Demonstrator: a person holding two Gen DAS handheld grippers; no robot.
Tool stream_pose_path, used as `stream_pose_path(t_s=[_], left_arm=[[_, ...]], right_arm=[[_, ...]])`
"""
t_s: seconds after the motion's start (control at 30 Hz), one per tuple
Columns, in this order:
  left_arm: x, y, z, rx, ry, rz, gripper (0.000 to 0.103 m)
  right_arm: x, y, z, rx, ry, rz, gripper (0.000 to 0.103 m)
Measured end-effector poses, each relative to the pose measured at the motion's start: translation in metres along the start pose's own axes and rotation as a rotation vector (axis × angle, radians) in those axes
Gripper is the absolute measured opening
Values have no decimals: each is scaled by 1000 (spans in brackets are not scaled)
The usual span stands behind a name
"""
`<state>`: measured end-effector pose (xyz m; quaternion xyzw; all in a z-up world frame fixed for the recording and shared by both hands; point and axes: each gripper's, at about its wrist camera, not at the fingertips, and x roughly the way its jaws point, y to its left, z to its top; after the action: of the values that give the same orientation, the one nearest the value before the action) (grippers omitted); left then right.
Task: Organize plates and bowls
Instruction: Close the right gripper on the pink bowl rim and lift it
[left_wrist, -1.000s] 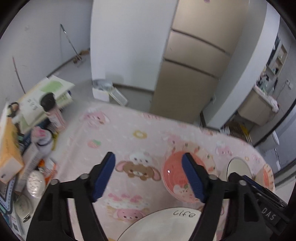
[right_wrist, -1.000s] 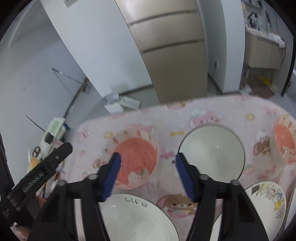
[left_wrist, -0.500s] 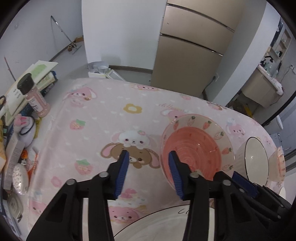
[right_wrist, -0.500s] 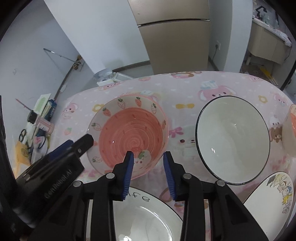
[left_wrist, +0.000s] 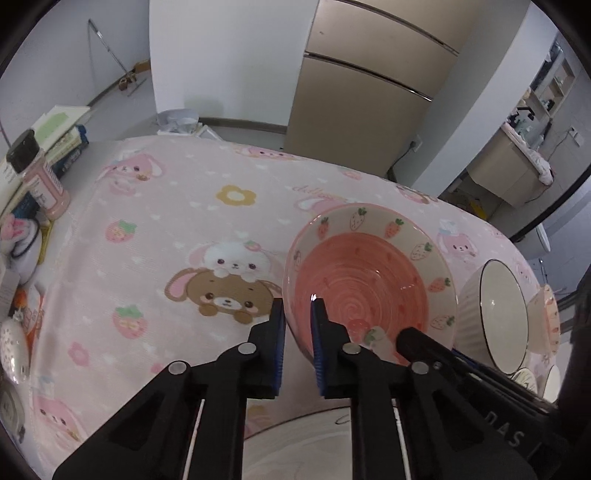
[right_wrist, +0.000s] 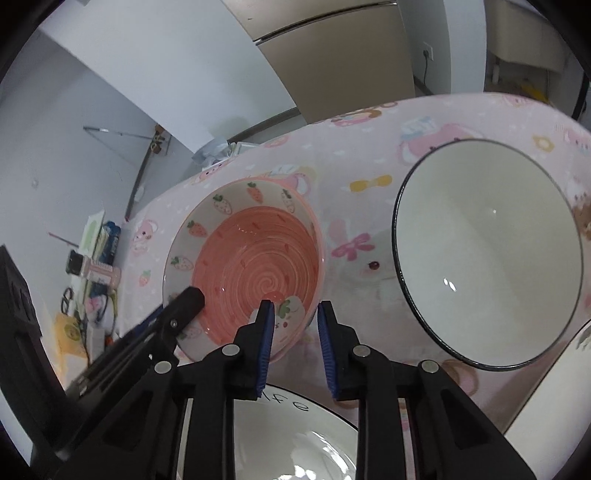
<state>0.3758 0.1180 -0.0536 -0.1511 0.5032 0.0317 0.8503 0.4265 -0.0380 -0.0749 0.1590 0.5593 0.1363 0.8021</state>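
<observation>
Your left hand-held gripper (left_wrist: 297, 310) is closing on the near-left rim of the pink strawberry bowl (left_wrist: 369, 280): one blue pad stands outside the wall and the other inside, and the gap is down to a narrow slot with the rim in it. Whether the pads already press the ceramic I cannot tell. Your right hand-held gripper (right_wrist: 295, 314) is also closing, its jaws a little wider, straddling the same bowl's near rim from the other side; here too contact is unclear.

The bowl sits on the worktop (left_wrist: 166, 206), which is covered with a soft pink cloth printed with bunnies, bears, strawberries and flowers. It is glazed, with a pink spiral in the well and a cream band of strawberries and carrots.

Just to its right stands a white bowl with a thin black rim (right_wrist: 487, 254), smooth and glossy inside, ribbed outside in the left wrist view. A white plate (right_wrist: 291, 435) lies beneath your grippers; its handwritten word reads roughly "life". The letters "DAS" show on the right gripper's black body.
</observation>
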Motion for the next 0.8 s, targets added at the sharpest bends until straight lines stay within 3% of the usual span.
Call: stream_pose_path(t_s=[0.27,0.5,0.8], left_arm=[[3,7,-1,-35,7,-46,11],[-14,1,0,20,-44,62,7],[-62,-11,2,42,-144,44,7]], right_arm=[[2,-8,2,17,-4,49,26],[5,-2,0,-1,43,79,22],[-50,17,-1,-53,-75,75,20]])
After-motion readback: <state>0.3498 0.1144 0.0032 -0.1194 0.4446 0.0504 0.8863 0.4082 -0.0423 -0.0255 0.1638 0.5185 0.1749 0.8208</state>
